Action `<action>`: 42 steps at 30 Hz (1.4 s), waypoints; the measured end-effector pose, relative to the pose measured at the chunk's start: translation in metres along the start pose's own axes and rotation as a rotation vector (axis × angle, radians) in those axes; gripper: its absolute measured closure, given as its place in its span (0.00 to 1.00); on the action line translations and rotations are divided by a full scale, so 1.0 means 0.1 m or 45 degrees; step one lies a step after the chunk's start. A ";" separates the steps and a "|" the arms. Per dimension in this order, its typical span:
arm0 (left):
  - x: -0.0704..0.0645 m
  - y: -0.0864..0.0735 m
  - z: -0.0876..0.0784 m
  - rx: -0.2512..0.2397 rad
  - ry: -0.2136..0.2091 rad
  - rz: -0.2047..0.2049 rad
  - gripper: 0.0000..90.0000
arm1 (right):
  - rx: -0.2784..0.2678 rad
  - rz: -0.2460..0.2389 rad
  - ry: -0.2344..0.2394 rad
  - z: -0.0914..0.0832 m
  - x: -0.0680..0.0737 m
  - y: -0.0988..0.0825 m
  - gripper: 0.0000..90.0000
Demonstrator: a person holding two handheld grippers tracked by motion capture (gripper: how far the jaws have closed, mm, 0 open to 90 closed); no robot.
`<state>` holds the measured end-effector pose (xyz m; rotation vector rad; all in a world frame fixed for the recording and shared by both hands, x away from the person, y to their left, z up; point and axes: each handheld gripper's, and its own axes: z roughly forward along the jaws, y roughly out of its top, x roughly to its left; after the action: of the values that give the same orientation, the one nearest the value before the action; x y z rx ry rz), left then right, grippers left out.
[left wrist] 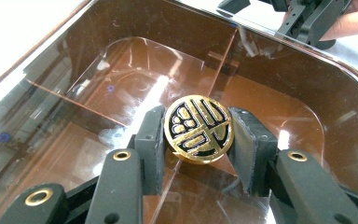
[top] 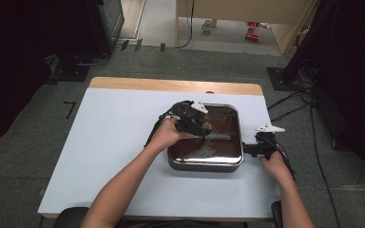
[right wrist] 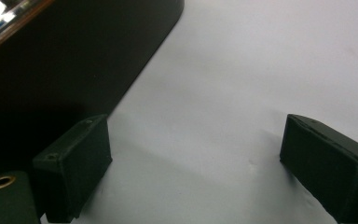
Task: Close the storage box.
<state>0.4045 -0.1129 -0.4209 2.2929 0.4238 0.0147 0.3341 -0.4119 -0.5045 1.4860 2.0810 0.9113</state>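
The round gold-and-black knob (left wrist: 199,129) sits pinched between the pads of the left gripper (top: 200,124), at the centre of the brown glass lid (top: 228,118) it belongs to (so lid and knob should move as one). That lid covers a square pan (top: 204,164). The right gripper (right wrist: 193,163), spread and empty, rests on the white table (top: 114,142) just beside the pan's right wall.
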 end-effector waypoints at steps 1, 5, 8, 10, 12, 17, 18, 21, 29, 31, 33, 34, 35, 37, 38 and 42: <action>0.00 0.00 0.00 0.003 0.003 -0.005 0.66 | 0.000 0.001 0.000 0.00 0.00 0.00 0.09; -0.01 0.00 0.01 0.005 0.017 -0.001 0.66 | 0.001 0.000 0.000 0.00 0.00 0.00 0.09; 0.00 -0.01 0.01 -0.002 0.011 -0.004 0.66 | 0.001 -0.001 0.000 0.00 0.00 0.00 0.09; 0.00 -0.02 0.01 -0.005 0.011 -0.006 0.65 | 0.000 0.000 0.000 0.00 0.00 0.00 0.09; -0.01 -0.01 0.01 -0.003 0.017 -0.004 0.65 | 0.001 -0.001 0.000 0.00 0.00 0.00 0.09; -0.03 0.00 -0.01 -0.002 0.037 0.006 0.55 | 0.000 0.000 0.000 0.00 0.00 0.00 0.09; -0.03 0.00 -0.02 0.003 0.037 0.006 0.53 | 0.001 0.002 0.000 0.00 0.00 0.00 0.09; -0.05 0.01 -0.06 0.011 0.044 0.009 0.48 | 0.001 0.001 0.000 0.00 0.00 0.00 0.09; -0.05 0.04 -0.25 -0.054 0.047 -0.075 0.43 | 0.000 0.003 0.001 0.00 0.00 0.00 0.09; -0.06 0.04 -0.30 -0.050 0.040 -0.068 0.39 | 0.000 0.002 0.000 0.00 0.00 0.00 0.09; -0.05 0.02 -0.35 -0.056 0.024 -0.084 0.36 | 0.000 0.003 0.000 0.00 0.00 0.00 0.09; -0.05 0.00 -0.38 -0.070 0.018 -0.103 0.35 | 0.000 0.003 0.000 0.00 0.00 0.00 0.09; -0.05 -0.01 -0.41 -0.083 0.019 -0.113 0.33 | 0.000 0.002 0.000 0.00 0.00 0.00 0.09; -0.04 -0.05 -0.47 -0.115 0.024 -0.142 0.32 | 0.000 0.003 0.000 0.00 0.00 0.00 0.09; -0.04 -0.07 -0.50 -0.125 0.027 -0.153 0.32 | 0.000 0.002 0.000 0.00 0.00 0.00 0.09; -0.05 -0.16 -0.64 -0.165 0.067 -0.183 0.31 | 0.001 0.003 0.000 0.00 0.00 0.00 0.09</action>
<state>0.3863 -0.0592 -0.3873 2.1339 0.5972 0.0303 0.3340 -0.4118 -0.5044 1.4890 2.0803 0.9115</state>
